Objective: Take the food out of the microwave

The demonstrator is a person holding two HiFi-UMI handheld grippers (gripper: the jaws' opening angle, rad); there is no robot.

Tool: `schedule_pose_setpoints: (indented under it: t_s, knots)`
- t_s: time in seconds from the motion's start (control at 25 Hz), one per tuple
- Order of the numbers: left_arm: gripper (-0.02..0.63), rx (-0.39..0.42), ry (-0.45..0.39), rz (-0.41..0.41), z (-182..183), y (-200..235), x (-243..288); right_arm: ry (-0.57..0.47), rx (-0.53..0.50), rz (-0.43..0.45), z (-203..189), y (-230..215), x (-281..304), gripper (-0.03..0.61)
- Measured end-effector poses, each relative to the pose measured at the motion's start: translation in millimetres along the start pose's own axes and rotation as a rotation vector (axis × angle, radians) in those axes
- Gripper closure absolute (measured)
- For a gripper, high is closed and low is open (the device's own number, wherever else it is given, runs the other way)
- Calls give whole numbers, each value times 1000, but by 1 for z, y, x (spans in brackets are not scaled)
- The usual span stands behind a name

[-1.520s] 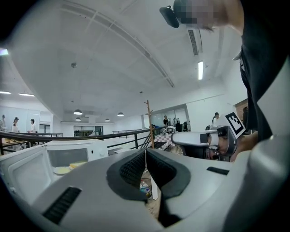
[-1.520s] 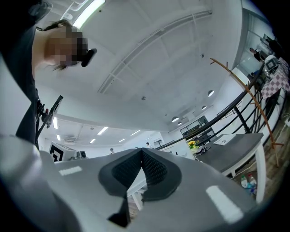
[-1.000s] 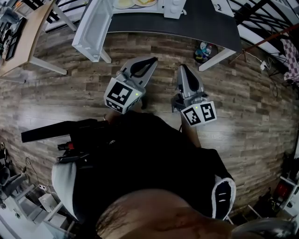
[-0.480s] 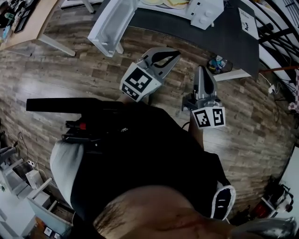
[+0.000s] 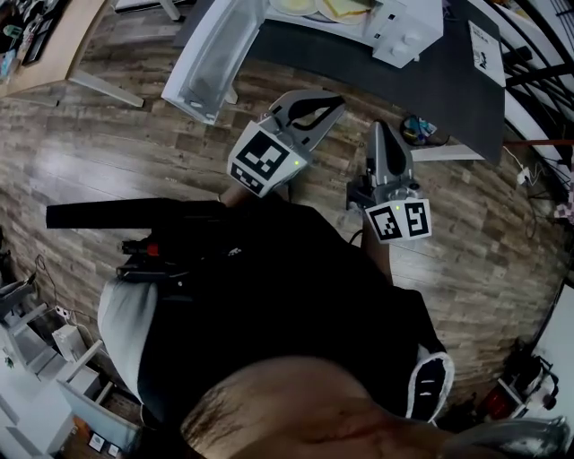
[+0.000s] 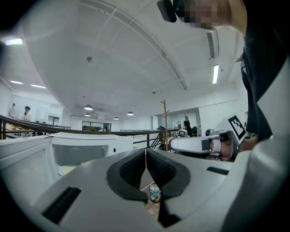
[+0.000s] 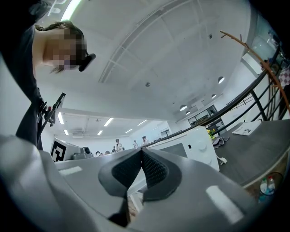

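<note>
Change: both grippers are nearer the table and the open microwave than a second ago, and the microwave's control panel has come into the head view.
Left fingers (image 6: 130, 168): pressed together at the tips, with nothing between them.
Right fingers (image 7: 154, 171): closed tip to tip and empty.
Left gripper (image 5: 339, 99): held over the floor and aimed far and to the right; its tips are near the table's near edge, not touching it.
Right gripper (image 5: 378, 126): just right of the left one and apart from it, pointing at the far side, also short of the table edge.
Food (image 5: 341, 7): pale and flat, inside the microwave at the far edge of the head view, well apart from both grippers.
Microwave (image 5: 408, 27): white, standing on the table, with its knob panel on the right side.
Door (image 5: 208, 56): wide open, swung out to the left past the table's near edge.
Table (image 5: 359, 58): dark grey top on white legs; a printed sheet (image 5: 484, 47) lies on its right part.
Bottles (image 5: 414, 127): on the floor under the table's right near corner, just right of the right gripper's tips.
Floor (image 5: 134, 152): wood-look planks.
</note>
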State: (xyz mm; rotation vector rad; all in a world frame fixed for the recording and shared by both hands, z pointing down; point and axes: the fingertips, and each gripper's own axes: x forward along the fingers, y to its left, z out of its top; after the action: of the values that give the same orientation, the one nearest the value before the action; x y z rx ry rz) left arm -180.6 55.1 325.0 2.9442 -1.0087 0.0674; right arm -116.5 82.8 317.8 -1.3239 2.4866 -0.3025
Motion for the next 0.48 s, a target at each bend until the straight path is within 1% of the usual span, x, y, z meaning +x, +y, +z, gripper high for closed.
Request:
schedule_pose_setpoints:
  t_s: [0.2, 0.32, 0.48]
  knots:
    - [603, -16, -9, -7, -4, 26, 8, 19, -5, -5, -10, -5, 26, 578]
    - [603, -24, -21, -16, -3, 40, 17, 17, -13, -14, -8, -14, 40, 578]
    - [603, -18, -31, -18, 3, 41, 20, 0, -27, -19, 1, -17, 41, 578]
